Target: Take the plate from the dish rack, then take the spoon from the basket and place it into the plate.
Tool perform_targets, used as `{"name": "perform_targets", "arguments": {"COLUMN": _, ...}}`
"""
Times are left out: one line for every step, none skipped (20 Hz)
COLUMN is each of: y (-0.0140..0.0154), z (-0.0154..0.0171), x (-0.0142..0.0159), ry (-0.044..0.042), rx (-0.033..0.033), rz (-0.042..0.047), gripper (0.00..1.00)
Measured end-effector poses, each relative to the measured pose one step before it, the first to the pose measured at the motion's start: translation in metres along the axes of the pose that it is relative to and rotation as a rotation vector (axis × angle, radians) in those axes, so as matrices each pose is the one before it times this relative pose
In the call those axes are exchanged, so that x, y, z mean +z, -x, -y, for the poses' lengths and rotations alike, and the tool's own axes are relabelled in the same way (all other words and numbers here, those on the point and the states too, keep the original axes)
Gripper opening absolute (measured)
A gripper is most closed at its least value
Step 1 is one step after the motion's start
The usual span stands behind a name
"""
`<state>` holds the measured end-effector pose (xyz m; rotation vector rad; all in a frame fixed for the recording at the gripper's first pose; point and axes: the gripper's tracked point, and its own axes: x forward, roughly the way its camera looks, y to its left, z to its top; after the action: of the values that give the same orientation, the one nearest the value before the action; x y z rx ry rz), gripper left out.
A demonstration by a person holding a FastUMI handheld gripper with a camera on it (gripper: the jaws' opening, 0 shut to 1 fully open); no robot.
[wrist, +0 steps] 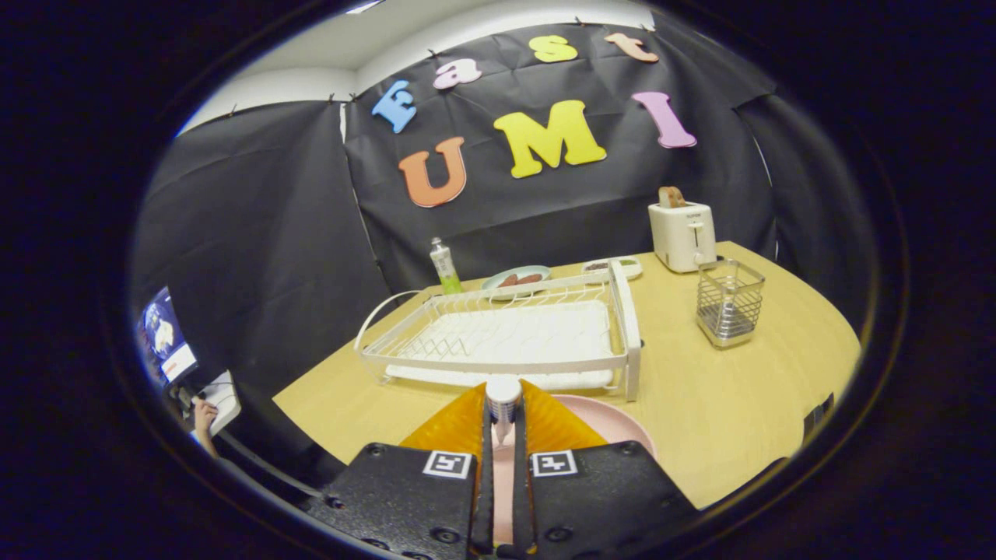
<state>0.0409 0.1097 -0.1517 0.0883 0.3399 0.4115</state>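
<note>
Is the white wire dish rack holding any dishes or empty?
Empty: the white wire dish rack shows bare slots. The pink plate lies on the table under the gripper, whose fingers clamp a spoon handle.

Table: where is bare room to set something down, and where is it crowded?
Bare wood lies between the dish rack and the wire basket, and on the table nearer than the basket. Crowded: behind the rack, with bottle, dishes and toaster. The gripper, shut on a spoon, hangs over the pink plate.
</note>
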Motion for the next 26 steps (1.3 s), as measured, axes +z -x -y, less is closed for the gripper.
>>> {"name": "perform_targets", "arguments": {"y": -0.00005, "z": -0.00046, "x": -0.00097, "ry": 0.01066, "rx": -0.00793, "rz": -0.00338, "gripper": 0.15}}
{"name": "perform_targets", "arguments": {"y": -0.00016, "z": 0.00035, "x": -0.00040, "ry": 0.00331, "rx": -0.00910, "rz": -0.00613, "gripper": 0.16}}
{"name": "perform_targets", "arguments": {"y": 0.00013, "z": 0.00051, "x": -0.00080, "ry": -0.00542, "rx": -0.00849, "rz": -0.00737, "gripper": 0.17}}
{"name": "perform_targets", "arguments": {"y": -0.00049, "z": 0.00124, "x": 0.00066, "ry": -0.01049, "rx": -0.00128, "rz": -0.00535, "gripper": 0.18}}
{"name": "perform_targets", "arguments": {"y": -0.00056, "z": 0.00064, "x": 0.00107, "ry": -0.00809, "rx": -0.00462, "rz": -0.00535, "gripper": 0.18}}
{"name": "perform_targets", "arguments": {"y": 0.00116, "z": 0.00343, "x": 0.00171, "ry": -0.00519, "rx": -0.01224, "rz": -0.00104, "gripper": 0.19}}
{"name": "perform_targets", "arguments": {"y": 0.00125, "z": 0.00371, "x": 0.00414, "ry": 0.00012, "rx": -0.01521, "rz": 0.00557, "gripper": 0.18}}
{"name": "perform_targets", "arguments": {"y": 0.00362, "z": 0.00423, "x": 0.00486, "ry": 0.00488, "rx": -0.02240, "rz": 0.01000, "gripper": 0.24}}
{"name": "perform_targets", "arguments": {"y": 0.00418, "z": 0.00768, "x": 0.00567, "ry": 0.00630, "rx": -0.03977, "rz": 0.01165, "gripper": 0.35}}
{"name": "perform_targets", "arguments": {"y": 0.00407, "z": 0.00761, "x": 0.00549, "ry": 0.00542, "rx": -0.04130, "rz": 0.01636, "gripper": 0.47}}
{"name": "perform_targets", "arguments": {"y": 0.00276, "z": 0.00551, "x": 0.00613, "ry": 0.00540, "rx": -0.03503, "rz": 0.01692, "gripper": 0.58}}
{"name": "perform_targets", "arguments": {"y": 0.00630, "z": 0.00139, "x": 0.00739, "ry": 0.00375, "rx": -0.01408, "rz": 0.01607, "gripper": 0.70}}
{"name": "perform_targets", "arguments": {"y": 0.00293, "z": -0.00030, "x": 0.00326, "ry": -0.00491, "rx": -0.00797, "rz": 0.01368, "gripper": 0.81}}
{"name": "perform_targets", "arguments": {"y": 0.00691, "z": 0.00040, "x": 0.00498, "ry": -0.00888, "rx": 0.00165, "rz": 0.01575, "gripper": 0.92}}
{"name": "perform_targets", "arguments": {"y": 0.00471, "z": 0.00123, "x": 0.00568, "ry": -0.00913, "rx": -0.00233, "rz": 0.01492, "gripper": 1.00}}
{"name": "perform_targets", "arguments": {"y": 0.00711, "z": 0.00369, "x": 0.00669, "ry": -0.00609, "rx": -0.01220, "rz": 0.01825, "gripper": 1.00}}
{"name": "perform_targets", "arguments": {"y": 0.00564, "z": 0.00294, "x": 0.00722, "ry": -0.00096, "rx": -0.01187, "rz": 0.01895, "gripper": 1.00}}
{"name": "perform_targets", "arguments": {"y": 0.00590, "z": 0.00248, "x": 0.00716, "ry": 0.00281, "rx": -0.01322, "rz": 0.01929, "gripper": 1.00}}
{"name": "perform_targets", "arguments": {"y": 0.00763, "z": 0.00255, "x": 0.00634, "ry": 0.00546, "rx": -0.01226, "rz": 0.01961, "gripper": 1.00}}
{"name": "perform_targets", "arguments": {"y": 0.00668, "z": 0.00304, "x": 0.00817, "ry": 0.00509, "rx": -0.01306, "rz": 0.02358, "gripper": 1.00}}
{"name": "perform_targets", "arguments": {"y": 0.00767, "z": 0.00393, "x": 0.00783, "ry": 0.01054, "rx": -0.01266, "rz": 0.02337, "gripper": 1.00}}
{"name": "perform_targets", "arguments": {"y": 0.00829, "z": 0.00284, "x": 0.00839, "ry": 0.01500, "rx": -0.01320, "rz": 0.02822, "gripper": 1.00}}
{"name": "perform_targets", "arguments": {"y": 0.00686, "z": 0.00436, "x": 0.00946, "ry": 0.01952, "rx": -0.01707, "rz": 0.03017, "gripper": 1.00}}
{"name": "perform_targets", "arguments": {"y": 0.00658, "z": 0.00661, "x": 0.00742, "ry": 0.01801, "rx": -0.01990, "rz": 0.02671, "gripper": 1.00}}
{"name": "perform_targets", "arguments": {"y": 0.00618, "z": 0.00478, "x": 0.00521, "ry": 0.00876, "rx": -0.01572, "rz": 0.01283, "gripper": 1.00}}
{"name": "perform_targets", "arguments": {"y": 0.00659, "z": 0.00482, "x": 0.00395, "ry": -0.00009, "rx": -0.01739, "rz": 0.00926, "gripper": 1.00}}
